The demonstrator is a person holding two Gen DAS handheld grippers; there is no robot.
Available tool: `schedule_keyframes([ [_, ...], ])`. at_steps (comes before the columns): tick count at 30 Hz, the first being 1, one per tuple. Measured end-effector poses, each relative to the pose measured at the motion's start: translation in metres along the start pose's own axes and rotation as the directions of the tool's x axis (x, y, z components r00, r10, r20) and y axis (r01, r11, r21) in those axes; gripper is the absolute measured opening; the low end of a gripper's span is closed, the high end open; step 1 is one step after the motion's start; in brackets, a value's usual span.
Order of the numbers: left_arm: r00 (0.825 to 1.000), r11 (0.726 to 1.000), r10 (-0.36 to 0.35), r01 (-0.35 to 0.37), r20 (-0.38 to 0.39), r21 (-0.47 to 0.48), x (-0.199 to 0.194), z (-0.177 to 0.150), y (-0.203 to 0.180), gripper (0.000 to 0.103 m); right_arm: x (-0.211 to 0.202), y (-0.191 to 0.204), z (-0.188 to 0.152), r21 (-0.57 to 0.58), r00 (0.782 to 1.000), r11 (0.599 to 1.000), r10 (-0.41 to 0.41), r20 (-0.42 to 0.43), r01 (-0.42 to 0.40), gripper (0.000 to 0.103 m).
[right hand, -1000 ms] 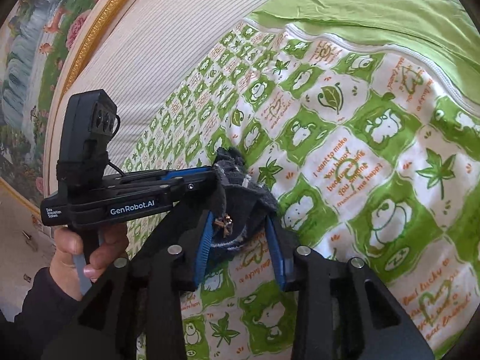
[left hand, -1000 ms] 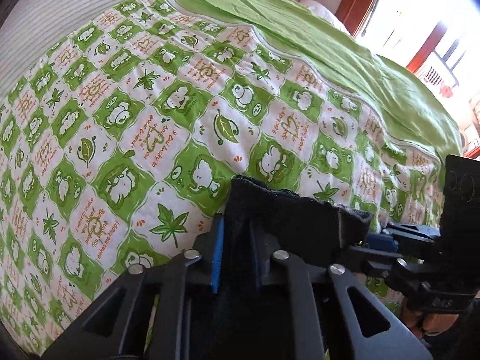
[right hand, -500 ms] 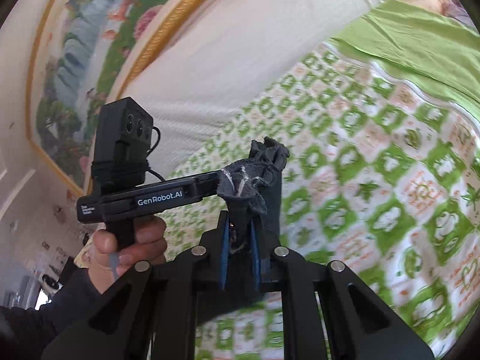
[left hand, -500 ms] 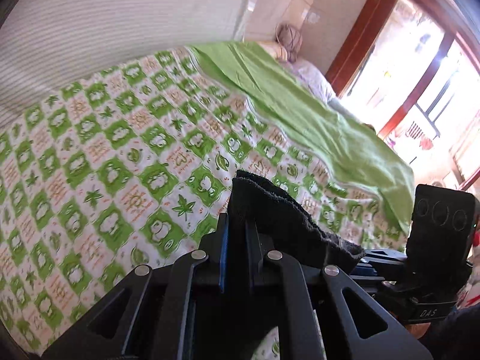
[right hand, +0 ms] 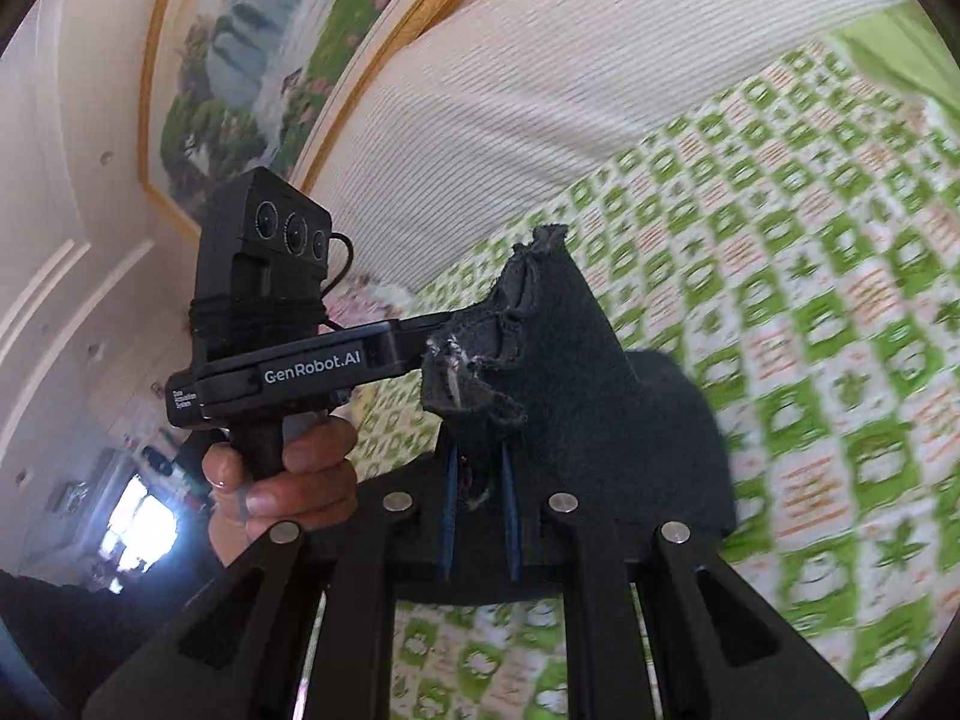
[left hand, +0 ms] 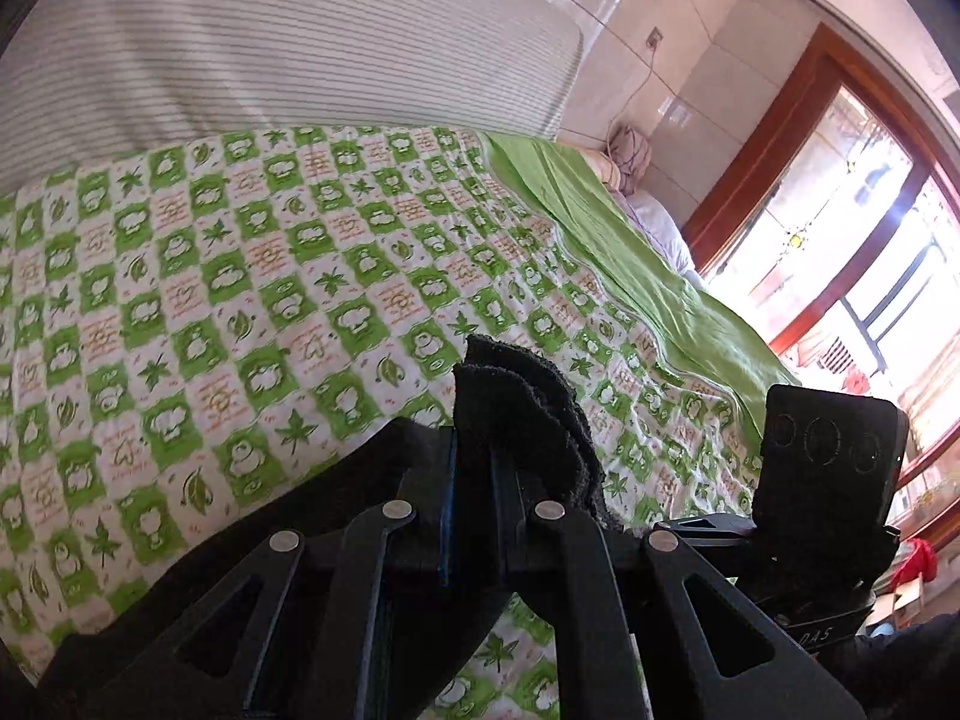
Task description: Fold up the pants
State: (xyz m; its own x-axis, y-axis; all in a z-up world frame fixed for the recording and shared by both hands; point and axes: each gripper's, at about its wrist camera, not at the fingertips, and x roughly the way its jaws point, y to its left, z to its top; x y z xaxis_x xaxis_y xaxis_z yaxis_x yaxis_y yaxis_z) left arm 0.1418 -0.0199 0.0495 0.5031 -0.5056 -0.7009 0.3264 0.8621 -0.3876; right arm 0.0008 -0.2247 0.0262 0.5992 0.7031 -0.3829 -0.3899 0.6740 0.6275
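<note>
so both grippers are pinching the dark pants (left hand: 528, 420) up off the green checked bedspread (left hand: 240, 300), left gripper (left hand: 474, 516) and right gripper (right hand: 477, 516) sitting side by side, fabric running between them and drooping toward frame bottom

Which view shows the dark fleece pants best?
Right wrist view: the dark fleece pants show a frayed bunched edge and cloth draping from the right gripper, which is clamped on them. The left wrist view shows only a folded edge pinched in the left gripper.
</note>
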Motion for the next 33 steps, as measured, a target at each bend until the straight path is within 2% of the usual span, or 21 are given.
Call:
schedule_keyframes([
  [5, 1.000, 0.990, 0.020, -0.021, -0.008, -0.139, -0.001, -0.037, 0.041, 0.008, 0.036, 0.002, -0.016, 0.002, 0.994, 0.999, 0.045, -0.099, -0.045, 0.014],
  [7, 0.999, 0.979, 0.031, -0.035, -0.020, -0.202, -0.001, -0.054, 0.060, 0.007, 0.051, 0.001, -0.021, -0.006, 0.990, 0.999, 0.031, -0.134, -0.032, 0.014],
  [12, 0.996, 0.955, 0.069, -0.082, -0.054, -0.284, 0.006, -0.084, 0.087, 0.006, 0.081, -0.004, -0.032, -0.027, 0.978, 1.000, -0.017, -0.208, 0.011, 0.014],
  [19, 0.995, 0.936, 0.097, -0.104, -0.039, -0.336, -0.005, -0.101, 0.096, 0.004, 0.097, -0.009, -0.039, -0.026, 0.966, 0.997, -0.072, -0.248, 0.068, 0.019],
  [21, 0.991, 0.926, 0.125, -0.131, -0.040, -0.355, -0.008, -0.104, 0.098, 0.004, 0.098, -0.007, -0.041, -0.038, 0.961, 0.996, -0.087, -0.262, 0.080, 0.021],
  [24, 0.987, 0.917, 0.160, -0.158, -0.027, -0.366, -0.016, -0.107, 0.095, 0.005, 0.099, -0.003, -0.043, -0.059, 0.954, 0.994, -0.105, -0.281, 0.092, 0.029],
  [26, 0.981, 0.910, 0.192, -0.186, -0.021, -0.370, -0.022, -0.111, 0.093, 0.005, 0.102, 0.000, -0.044, -0.072, 0.951, 0.994, -0.103, -0.291, 0.086, 0.043],
  [28, 0.974, 0.905, 0.225, -0.216, -0.019, -0.368, -0.026, -0.113, 0.090, 0.005, 0.101, 0.005, -0.047, -0.086, 0.951, 0.993, -0.097, -0.295, 0.075, 0.050],
  [33, 0.964, 0.894, 0.265, -0.247, -0.002, -0.375, -0.042, -0.125, 0.086, 0.005, 0.098, 0.021, -0.049, -0.143, 0.952, 0.986, -0.122, -0.282, 0.084, 0.051],
])
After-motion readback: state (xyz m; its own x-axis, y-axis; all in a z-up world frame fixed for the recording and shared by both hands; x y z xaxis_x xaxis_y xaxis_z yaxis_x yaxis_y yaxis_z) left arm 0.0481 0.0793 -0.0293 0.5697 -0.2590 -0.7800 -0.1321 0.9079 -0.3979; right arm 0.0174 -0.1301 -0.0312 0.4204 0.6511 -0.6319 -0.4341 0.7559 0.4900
